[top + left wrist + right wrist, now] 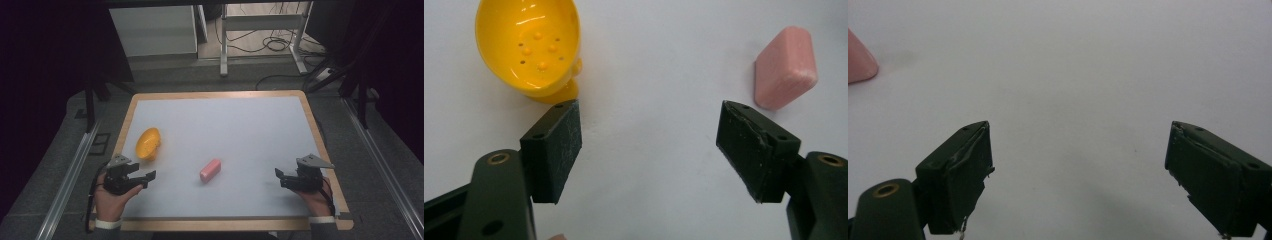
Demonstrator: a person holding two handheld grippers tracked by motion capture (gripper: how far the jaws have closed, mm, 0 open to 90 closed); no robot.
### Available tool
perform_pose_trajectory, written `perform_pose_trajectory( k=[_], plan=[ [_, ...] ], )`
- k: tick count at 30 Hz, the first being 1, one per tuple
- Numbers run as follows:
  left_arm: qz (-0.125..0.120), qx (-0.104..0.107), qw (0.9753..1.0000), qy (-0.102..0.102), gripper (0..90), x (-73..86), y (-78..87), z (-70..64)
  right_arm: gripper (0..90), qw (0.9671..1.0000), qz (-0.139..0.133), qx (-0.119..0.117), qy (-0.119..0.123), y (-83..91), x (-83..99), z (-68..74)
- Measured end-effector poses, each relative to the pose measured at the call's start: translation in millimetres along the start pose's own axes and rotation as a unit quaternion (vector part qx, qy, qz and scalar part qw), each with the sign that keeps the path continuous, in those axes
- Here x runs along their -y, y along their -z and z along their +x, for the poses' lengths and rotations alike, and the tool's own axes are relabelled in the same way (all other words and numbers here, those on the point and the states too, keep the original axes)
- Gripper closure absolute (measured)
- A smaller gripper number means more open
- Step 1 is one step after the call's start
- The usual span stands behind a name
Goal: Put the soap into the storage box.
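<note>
While both hands rest low at the bottom of the high view, I see my left gripper point(142, 176) at lower left and my right gripper point(282, 177) at lower right, each pointing inward over the white table point(250, 130). Both sets of jaws stand wide apart, holding nothing. The pink soap bar point(210, 170), a smooth rounded block, lies between them near the frame's centre. The glossy yellow dish point(148, 143), oval with small studs and holes, sits just above my left gripper.
</note>
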State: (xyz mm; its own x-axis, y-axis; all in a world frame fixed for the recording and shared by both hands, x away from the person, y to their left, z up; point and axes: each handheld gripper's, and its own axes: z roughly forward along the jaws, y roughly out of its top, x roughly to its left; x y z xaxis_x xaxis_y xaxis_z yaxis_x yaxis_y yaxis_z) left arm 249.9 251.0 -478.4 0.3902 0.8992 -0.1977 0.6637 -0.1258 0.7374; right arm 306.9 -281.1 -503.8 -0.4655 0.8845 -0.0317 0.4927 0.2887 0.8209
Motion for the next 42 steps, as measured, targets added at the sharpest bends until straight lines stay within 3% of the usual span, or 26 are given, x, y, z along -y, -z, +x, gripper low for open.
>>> perform_pose_trajectory(
  k=[10, 23, 27, 38, 42],
  plan=[
    [0.007, 0.005, 0.9998, -0.02, 27.5, -19.5, 4.8, -10.6, 11.4, 1.0, 0.001, 0.005, -0.001, 2.1, 0.7, -1.5],
    [0.021, 0.017, 0.9986, -0.044, 27.7, -37.2, -4.9, -24.4, 11.3, 0.9999, 0.004, 0.012, 0.001, 3.3, 1.6, -2.1],
    [0.028, 0.008, 0.9982, -0.052, 27.7, -40.3, -9.1, -27.9, 11.3, 0.9999, 0.003, 0.014, 0.004, 2.5, 1.9, -1.4],
    [0.037, 0.023, 0.9966, -0.069, 27.5, -49.1, -18.6, -38.6, 11.4, 0.9999, 0.005, 0.014, 0.004, 1.4, 2.6, -1.4],
    [0.042, 0.019, 0.9961, -0.075, 27.2, -52.2, -22.9, -43.0, 11.4, 0.9999, 0.005, 0.014, 0.004, 1.6, 2.6, -1.5]
  ],
)
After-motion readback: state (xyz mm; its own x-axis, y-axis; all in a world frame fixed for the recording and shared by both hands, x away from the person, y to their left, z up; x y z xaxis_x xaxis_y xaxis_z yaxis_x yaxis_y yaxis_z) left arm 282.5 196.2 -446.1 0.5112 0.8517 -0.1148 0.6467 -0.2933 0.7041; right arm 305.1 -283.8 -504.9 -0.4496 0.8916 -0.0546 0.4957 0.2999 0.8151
